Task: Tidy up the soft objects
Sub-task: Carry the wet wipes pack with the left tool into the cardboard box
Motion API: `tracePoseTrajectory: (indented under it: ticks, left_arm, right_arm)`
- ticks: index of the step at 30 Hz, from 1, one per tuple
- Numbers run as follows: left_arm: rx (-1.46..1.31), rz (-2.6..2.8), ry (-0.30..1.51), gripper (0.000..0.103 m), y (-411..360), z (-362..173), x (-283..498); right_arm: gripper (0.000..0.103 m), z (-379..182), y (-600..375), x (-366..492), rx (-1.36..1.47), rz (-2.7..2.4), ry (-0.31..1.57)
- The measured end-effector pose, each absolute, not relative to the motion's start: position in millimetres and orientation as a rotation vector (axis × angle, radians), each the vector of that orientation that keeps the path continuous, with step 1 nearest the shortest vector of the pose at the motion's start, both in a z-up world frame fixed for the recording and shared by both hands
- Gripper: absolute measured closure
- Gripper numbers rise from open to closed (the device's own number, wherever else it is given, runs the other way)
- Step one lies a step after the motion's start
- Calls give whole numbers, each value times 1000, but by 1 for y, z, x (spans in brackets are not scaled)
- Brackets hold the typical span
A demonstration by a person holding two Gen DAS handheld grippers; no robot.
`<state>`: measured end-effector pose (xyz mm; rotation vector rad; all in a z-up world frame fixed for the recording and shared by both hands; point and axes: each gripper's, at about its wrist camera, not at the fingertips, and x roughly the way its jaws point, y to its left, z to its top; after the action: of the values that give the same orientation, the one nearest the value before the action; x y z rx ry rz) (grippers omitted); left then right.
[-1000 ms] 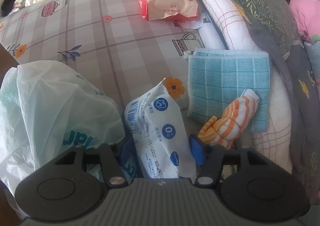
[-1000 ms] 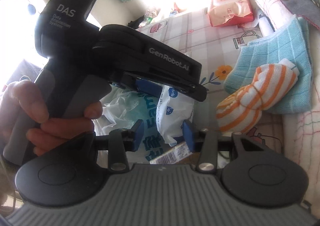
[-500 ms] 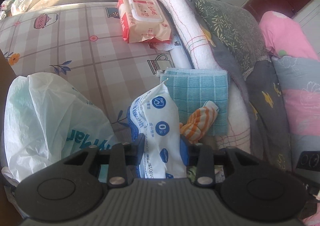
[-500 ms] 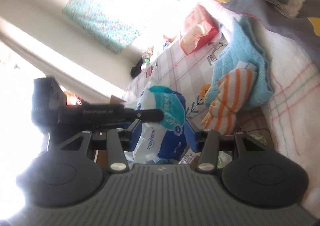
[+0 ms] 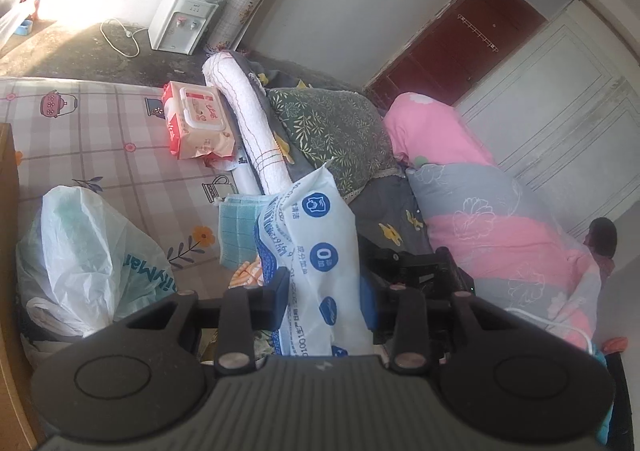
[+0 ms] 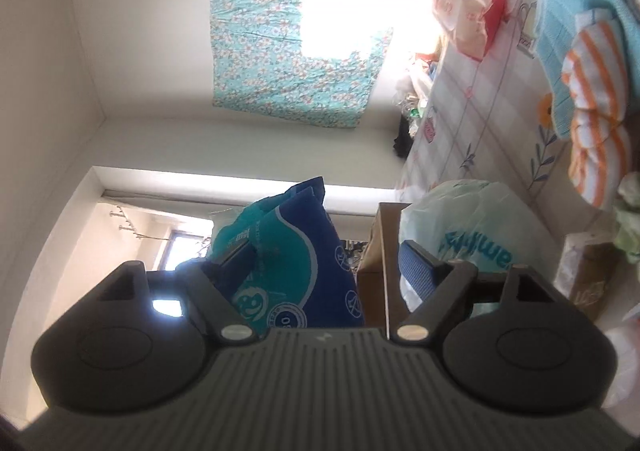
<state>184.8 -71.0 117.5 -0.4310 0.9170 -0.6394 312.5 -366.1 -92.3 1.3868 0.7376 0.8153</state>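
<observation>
My left gripper [image 5: 324, 295] is shut on a white and blue wet-wipe pack [image 5: 316, 251] and holds it up above the bed. In the right wrist view the same pack [image 6: 280, 259] shows its dark blue and teal side, between the jaws toward the left. My right gripper [image 6: 316, 275] is opening, and its right pad [image 6: 416, 271] stands apart from the pack. A folded light-blue towel [image 5: 236, 227] lies on the bed, with an orange-striped cloth [image 6: 596, 91] on its near edge. A white plastic bag [image 5: 88, 259] sits left of them.
A red wipes pack [image 5: 196, 123] lies farther back on the checked sheet [image 5: 100, 155]. A rolled white blanket [image 5: 252, 123], a green leafy pillow [image 5: 332, 131] and a pink and grey quilt [image 5: 480, 211] fill the right side. A wooden edge [image 5: 8, 211] borders the left.
The left gripper closed on the wipe pack and lifted it off the bed, tilting upward. The right gripper rolled sideways and its jaws spread wide, away from the pack.
</observation>
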Motion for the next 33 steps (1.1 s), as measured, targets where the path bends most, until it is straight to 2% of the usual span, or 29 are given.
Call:
tracePoseTrajectory:
  ticks: [6,14,25,28,30,33]
  left_arm:
    - [-506,-613,863,66,-9,121,158]
    - [-581,-462,827,62,90,116,130]
    - [-696,-281,892,61,193,63,132]
    - [-713,-280,936,54,205,42,145]
    - [-699,-208,989,40,212,22,156]
    - [-710,-130,1076,40,223,-7,174]
  right_arm:
    - [22,-60,-297,315,1346,992,760]
    - [31,-28,-192,322,1143,1004,865]
    - [37,-25,-52,319,830,919,986]
    - [38,-23,-36,316,723,871,976]
    - [38,-16,-34,313,622,835,939]
    - [38,-9,-38,313,557,814,890]
